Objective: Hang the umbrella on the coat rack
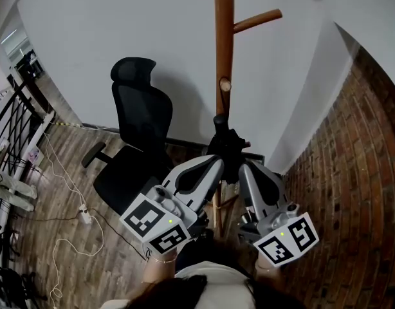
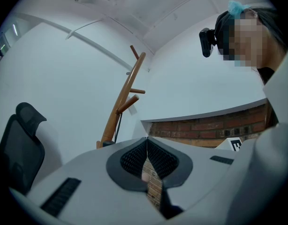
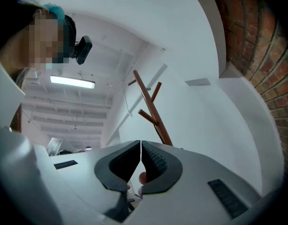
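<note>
The wooden coat rack [image 1: 224, 44] stands against the white wall; it also shows in the left gripper view [image 2: 127, 92] and the right gripper view [image 3: 151, 108]. A black folded umbrella [image 1: 228, 142] hangs against the pole below a short peg [image 1: 224, 84]. In the left gripper view a thin dark strap [image 2: 117, 125] runs from a peg down to the umbrella's top [image 2: 108, 144]. My left gripper [image 1: 215, 162] [image 2: 147, 138] and right gripper [image 1: 247, 168] [image 3: 140, 143] are both shut on nothing, tips just in front of the umbrella.
A black office chair [image 1: 141, 140] stands left of the rack. A brick wall [image 1: 358, 172] runs along the right. White cables and a power strip [image 1: 85, 216] lie on the wooden floor, with a black railing [image 1: 11, 127] at far left.
</note>
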Motion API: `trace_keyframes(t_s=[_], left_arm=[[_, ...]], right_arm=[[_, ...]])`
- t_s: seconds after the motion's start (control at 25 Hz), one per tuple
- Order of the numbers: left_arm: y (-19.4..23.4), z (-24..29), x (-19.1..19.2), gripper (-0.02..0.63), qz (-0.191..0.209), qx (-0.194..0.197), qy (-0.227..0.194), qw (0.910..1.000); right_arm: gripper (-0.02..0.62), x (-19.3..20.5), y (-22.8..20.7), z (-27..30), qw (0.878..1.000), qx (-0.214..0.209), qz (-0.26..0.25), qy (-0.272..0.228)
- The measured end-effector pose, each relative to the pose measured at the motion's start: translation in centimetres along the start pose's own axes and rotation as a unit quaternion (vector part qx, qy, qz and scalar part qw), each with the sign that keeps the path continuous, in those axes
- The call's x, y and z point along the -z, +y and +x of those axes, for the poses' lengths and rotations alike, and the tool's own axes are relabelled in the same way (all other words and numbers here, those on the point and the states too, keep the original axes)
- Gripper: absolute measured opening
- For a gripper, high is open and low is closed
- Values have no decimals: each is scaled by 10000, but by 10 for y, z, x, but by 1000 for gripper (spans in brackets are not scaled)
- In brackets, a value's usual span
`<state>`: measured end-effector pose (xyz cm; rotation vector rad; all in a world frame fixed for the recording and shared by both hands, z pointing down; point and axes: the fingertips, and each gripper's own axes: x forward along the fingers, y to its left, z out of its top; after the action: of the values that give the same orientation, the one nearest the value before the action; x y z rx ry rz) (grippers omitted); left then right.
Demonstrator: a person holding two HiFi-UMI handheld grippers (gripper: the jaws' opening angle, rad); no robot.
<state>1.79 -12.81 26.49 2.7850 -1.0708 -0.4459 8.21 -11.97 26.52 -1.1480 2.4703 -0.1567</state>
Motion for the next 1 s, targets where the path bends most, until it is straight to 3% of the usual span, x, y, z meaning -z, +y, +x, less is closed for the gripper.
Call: trace_keyframes(t_s=[0.52,1.0], left_arm=[[-8,-16,-10,11,91,122,-58,9999],[11,-53,-24,11,49,292,74,9995]], right_arm=[[37,-10,17,-11,9995,179,-131,-239],[37,-1,45,-4,9963,747,-194,-385]])
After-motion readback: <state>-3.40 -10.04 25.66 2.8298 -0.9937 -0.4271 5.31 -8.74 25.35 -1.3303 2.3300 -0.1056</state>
